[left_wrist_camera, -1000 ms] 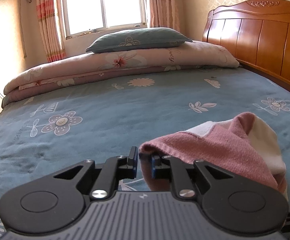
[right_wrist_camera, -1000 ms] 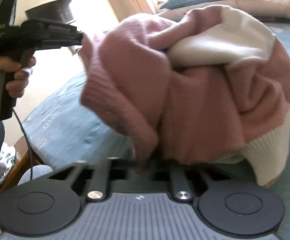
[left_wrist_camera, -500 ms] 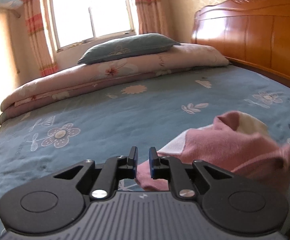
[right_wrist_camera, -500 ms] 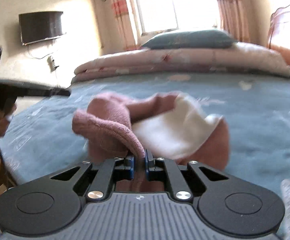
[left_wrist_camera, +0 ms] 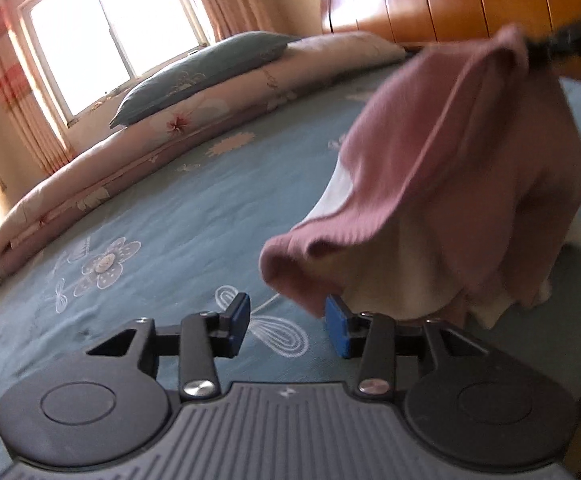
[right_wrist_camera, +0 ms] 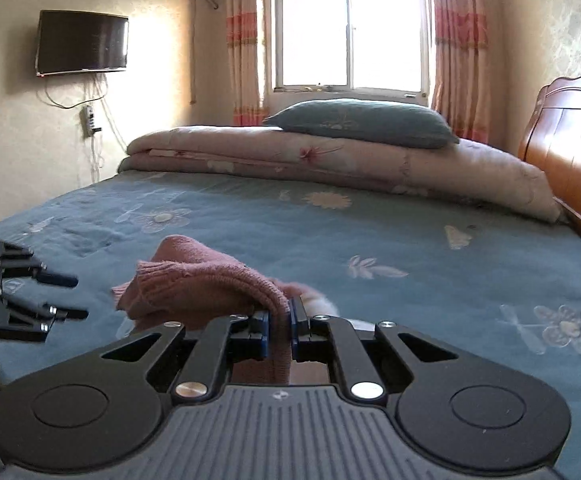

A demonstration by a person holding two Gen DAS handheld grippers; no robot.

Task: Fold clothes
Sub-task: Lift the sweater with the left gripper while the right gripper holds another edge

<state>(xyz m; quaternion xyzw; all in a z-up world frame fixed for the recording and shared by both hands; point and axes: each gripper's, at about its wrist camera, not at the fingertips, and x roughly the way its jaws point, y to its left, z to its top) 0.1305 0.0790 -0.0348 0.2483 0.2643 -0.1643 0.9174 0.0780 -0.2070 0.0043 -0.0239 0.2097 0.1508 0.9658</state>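
Observation:
A pink and white knitted sweater [left_wrist_camera: 442,184] hangs over the blue flowered bed sheet [left_wrist_camera: 170,216]. Its top is pinched by my right gripper [left_wrist_camera: 530,50], a dark blur at the upper right of the left wrist view. My left gripper [left_wrist_camera: 288,324] is low in front, and its jaws are opening. Nothing lies between them, though a pink fold brushes the right blue pad. In the right wrist view my right gripper [right_wrist_camera: 279,324] is shut on the sweater [right_wrist_camera: 206,280]. The left gripper [right_wrist_camera: 64,296] shows at the left edge there.
A folded floral quilt [right_wrist_camera: 330,160] with a teal pillow [right_wrist_camera: 362,122] lies across the far side of the bed. A wooden headboard [right_wrist_camera: 570,140] stands on the right. A wall TV [right_wrist_camera: 82,42] and a window [right_wrist_camera: 350,26] are beyond.
My left gripper has let go of the sweater and its jaws have spread. My right gripper has lifted the sweater, which now hangs higher over the sheet.

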